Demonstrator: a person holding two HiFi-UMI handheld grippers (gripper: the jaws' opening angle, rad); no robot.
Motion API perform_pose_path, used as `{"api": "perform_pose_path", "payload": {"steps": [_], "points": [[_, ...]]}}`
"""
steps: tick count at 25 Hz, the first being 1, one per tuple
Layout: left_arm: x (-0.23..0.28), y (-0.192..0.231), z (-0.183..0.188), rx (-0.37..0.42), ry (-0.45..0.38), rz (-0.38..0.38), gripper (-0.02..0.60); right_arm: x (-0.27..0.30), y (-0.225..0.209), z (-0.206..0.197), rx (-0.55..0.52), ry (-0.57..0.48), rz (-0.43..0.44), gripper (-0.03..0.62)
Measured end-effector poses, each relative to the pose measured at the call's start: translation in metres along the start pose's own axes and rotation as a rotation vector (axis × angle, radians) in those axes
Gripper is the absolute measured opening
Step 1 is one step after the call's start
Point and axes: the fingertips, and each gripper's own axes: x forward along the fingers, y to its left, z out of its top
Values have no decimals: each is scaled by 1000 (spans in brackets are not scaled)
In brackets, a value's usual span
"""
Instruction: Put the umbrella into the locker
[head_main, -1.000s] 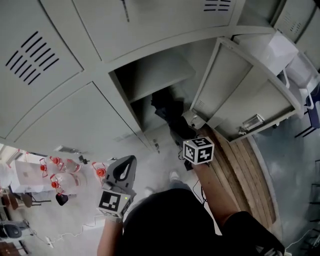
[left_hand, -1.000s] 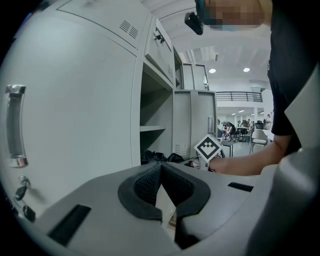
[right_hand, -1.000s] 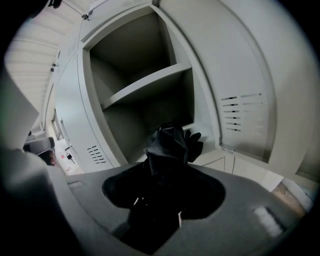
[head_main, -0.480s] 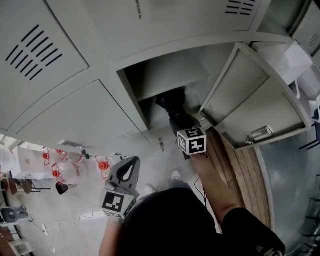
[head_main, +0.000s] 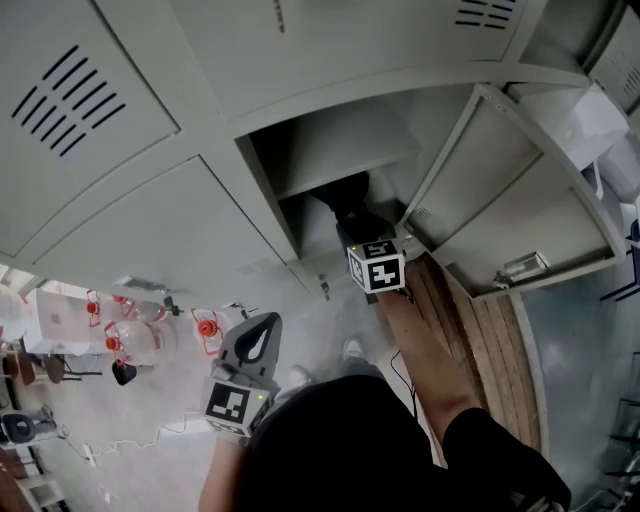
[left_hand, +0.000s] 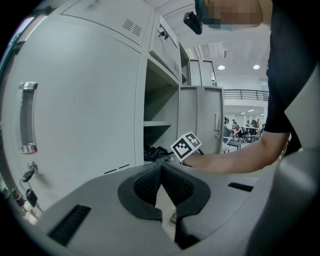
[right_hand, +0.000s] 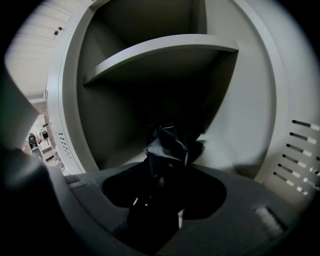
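Umbrella (right_hand: 167, 150), black and folded, pokes into the open locker (head_main: 330, 150) under the shelf, pinched in the right gripper (right_hand: 159, 202). It looks light, with floppy cloth over a stiff shaft, so mid-bundle seems the best hold. Left gripper (left_hand: 161, 186) waits, jaws together and empty.

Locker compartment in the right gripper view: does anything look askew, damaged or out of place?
Nothing looks damaged or spilled. The one untidy thing is the black umbrella, held in the right gripper: its fabric is bunched and crumpled, not wrapped smooth, as it pokes into the locker below the shelf.
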Motion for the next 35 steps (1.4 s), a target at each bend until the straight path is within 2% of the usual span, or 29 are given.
{"api": "perform_pose_path", "payload": {"steps": [6, 10, 12, 14, 17, 21, 24, 31, 35], "points": [[-2, 6, -3, 27, -17, 5, 8, 6, -3, -2, 1, 6, -17, 228], [-2, 4, 0, -8, -7, -5, 8, 6, -1, 0, -34, -8, -19, 248], [-3, 6, -5, 33, -13, -22, 8, 3, 0, -1, -49, -9, -17, 272], [-3, 7, -7, 38, -18, -27, 8, -5, 0, -2, -35, -18, -9, 284], [0, 6, -3, -8, -12, -27, 8, -23, 1, -6, -11, -47, -2, 284], [6, 5, -4, 31, -33, -57, 8, -54, 6, -21, 0, -63, 6, 282], [10, 2, -4, 31, -32, -78, 8, -76, 8, -39, 11, -63, 3, 274], [17, -3, -5, 27, -24, -113, 8, -97, 7, -65, 5, -58, -54, 91], [19, -2, -6, 38, -29, -117, 8, -92, 8, -61, -10, -67, -65, 36]]}}
